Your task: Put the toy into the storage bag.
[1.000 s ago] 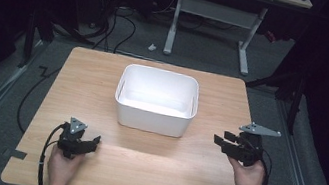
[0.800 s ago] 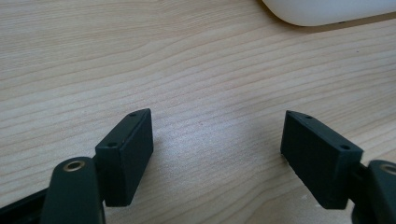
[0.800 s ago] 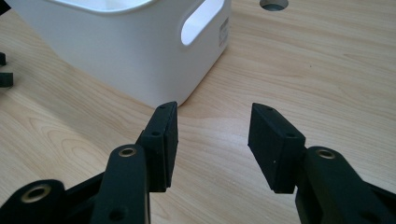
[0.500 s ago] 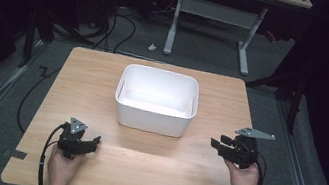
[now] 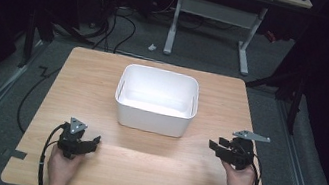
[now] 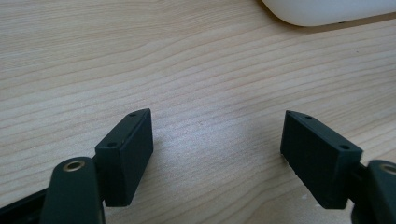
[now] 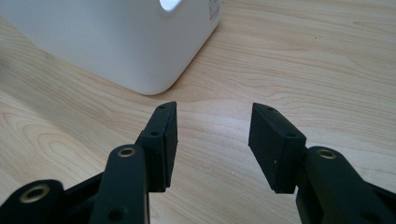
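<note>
A white tub (image 5: 156, 101) stands at the middle of the wooden desk (image 5: 198, 179); what lies inside it is hard to make out against its bright floor. The left tongs (image 5: 89, 144) rest on the desk near the tub's front left corner, jaws spread wide with nothing between them. The right tongs (image 5: 214, 147) hover by its front right corner, jaws apart and empty. In the left gripper view the tub's base is cut off at the top edge.

Over the pale wood-grain worktop (image 7: 303, 56), the black two-jaw right tool (image 7: 212, 140) has its jaws parted with nothing between them, aimed just past the rounded corner of a white plastic tub (image 7: 116, 42), whose side bears small print too blurred to read.
</note>
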The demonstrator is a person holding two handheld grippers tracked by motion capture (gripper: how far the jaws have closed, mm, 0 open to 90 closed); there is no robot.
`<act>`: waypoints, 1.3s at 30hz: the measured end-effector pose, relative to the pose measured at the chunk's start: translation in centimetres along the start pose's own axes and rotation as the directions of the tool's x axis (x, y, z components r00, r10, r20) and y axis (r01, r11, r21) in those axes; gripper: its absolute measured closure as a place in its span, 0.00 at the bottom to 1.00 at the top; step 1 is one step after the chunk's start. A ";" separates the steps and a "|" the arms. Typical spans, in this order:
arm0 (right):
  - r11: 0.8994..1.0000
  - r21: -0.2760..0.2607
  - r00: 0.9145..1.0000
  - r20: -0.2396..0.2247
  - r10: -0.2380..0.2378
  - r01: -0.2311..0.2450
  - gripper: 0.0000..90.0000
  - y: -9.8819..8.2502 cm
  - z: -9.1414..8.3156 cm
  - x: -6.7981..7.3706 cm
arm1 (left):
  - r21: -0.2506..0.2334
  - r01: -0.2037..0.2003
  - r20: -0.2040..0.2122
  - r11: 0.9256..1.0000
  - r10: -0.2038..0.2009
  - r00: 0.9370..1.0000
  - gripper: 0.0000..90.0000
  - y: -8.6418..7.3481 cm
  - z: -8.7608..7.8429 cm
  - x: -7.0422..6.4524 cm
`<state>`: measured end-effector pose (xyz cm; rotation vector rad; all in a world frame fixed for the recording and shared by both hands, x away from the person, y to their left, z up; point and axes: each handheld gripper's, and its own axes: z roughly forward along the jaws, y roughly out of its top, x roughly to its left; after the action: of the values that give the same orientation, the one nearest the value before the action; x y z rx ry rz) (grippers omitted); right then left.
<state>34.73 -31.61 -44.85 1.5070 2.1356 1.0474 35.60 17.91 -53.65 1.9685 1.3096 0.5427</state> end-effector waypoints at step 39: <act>0.999 0.054 0.996 0.088 -0.014 0.009 0.56 -2.2 5.0 -0.3 | 0.001 -0.004 -0.005 1.000 0.004 1.000 0.28 0.0 0.0 -0.1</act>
<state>36.55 -30.34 -49.90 1.5333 2.1245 0.9094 35.59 17.84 -53.66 1.9723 1.3098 0.5488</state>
